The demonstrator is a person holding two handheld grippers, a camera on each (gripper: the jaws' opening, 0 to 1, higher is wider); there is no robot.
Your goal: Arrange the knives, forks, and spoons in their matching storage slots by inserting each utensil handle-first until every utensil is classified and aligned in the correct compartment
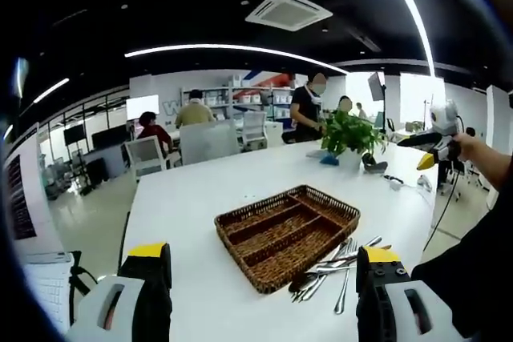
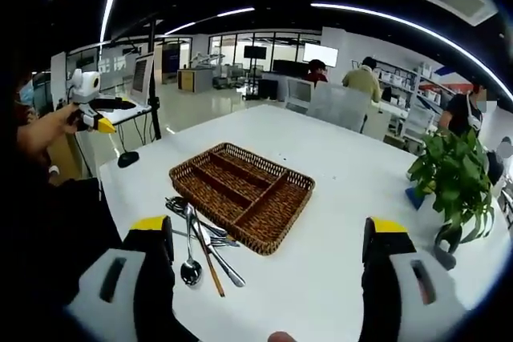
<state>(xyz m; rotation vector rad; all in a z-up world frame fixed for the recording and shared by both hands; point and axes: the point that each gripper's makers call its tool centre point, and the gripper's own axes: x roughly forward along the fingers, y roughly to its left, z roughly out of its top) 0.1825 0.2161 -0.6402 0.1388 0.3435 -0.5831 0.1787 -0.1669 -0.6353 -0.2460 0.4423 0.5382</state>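
Our two grippers, left gripper [image 1: 260, 278] and right gripper [image 2: 272, 258], hold their jaws wide and empty above the white surface [image 1: 192, 198]. Utensils [image 2: 200, 238] lie heaped just beside the empty wicker tray [image 2: 240, 194]; we should single out one piece by its handle first.

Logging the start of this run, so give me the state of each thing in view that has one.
Wicker tray: all compartments empty, flat on the white table.
Utensil pile: loose heap on the table beside the tray, nothing sorted.
Left gripper: open, holding nothing.
Right gripper: open, holding nothing.
Potted plant: upright on the table.
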